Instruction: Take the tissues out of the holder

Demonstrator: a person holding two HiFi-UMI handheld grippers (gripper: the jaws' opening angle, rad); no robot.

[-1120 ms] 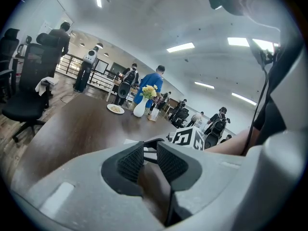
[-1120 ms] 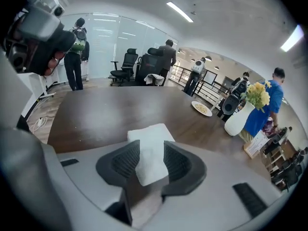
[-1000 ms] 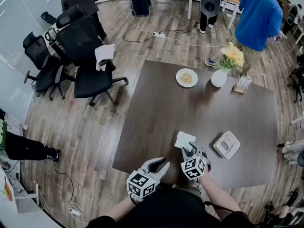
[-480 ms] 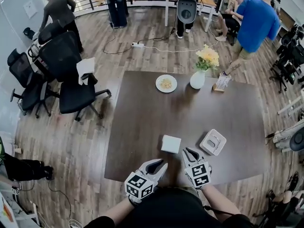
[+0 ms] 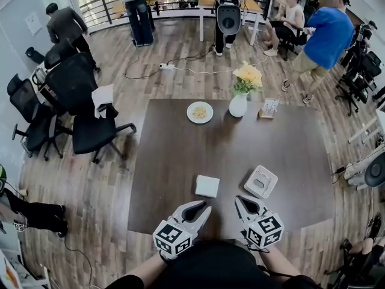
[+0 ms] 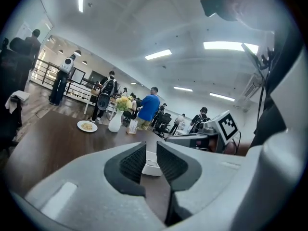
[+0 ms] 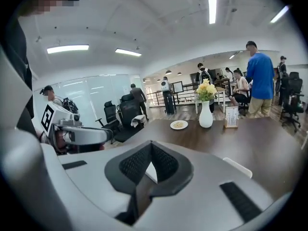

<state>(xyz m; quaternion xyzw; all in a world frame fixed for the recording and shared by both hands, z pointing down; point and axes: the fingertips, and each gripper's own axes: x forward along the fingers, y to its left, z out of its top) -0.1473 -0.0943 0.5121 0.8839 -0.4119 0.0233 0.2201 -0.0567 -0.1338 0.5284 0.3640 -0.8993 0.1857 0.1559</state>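
Tissues [image 5: 207, 186] lie flat, white, square beside rounded holder [image 5: 260, 182]; left gripper [image 5: 206, 206] ajar, right gripper [image 5: 239, 199] just closed, both empty.

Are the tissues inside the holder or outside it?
Outside: the tissues lie flat on the table, apart from the holder.

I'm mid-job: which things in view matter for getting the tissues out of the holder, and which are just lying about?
Job:
- tissue stack, lying apart from its holder
- holder

Lying about:
- plate of food
- vase of flowers
- card stand
- office chairs
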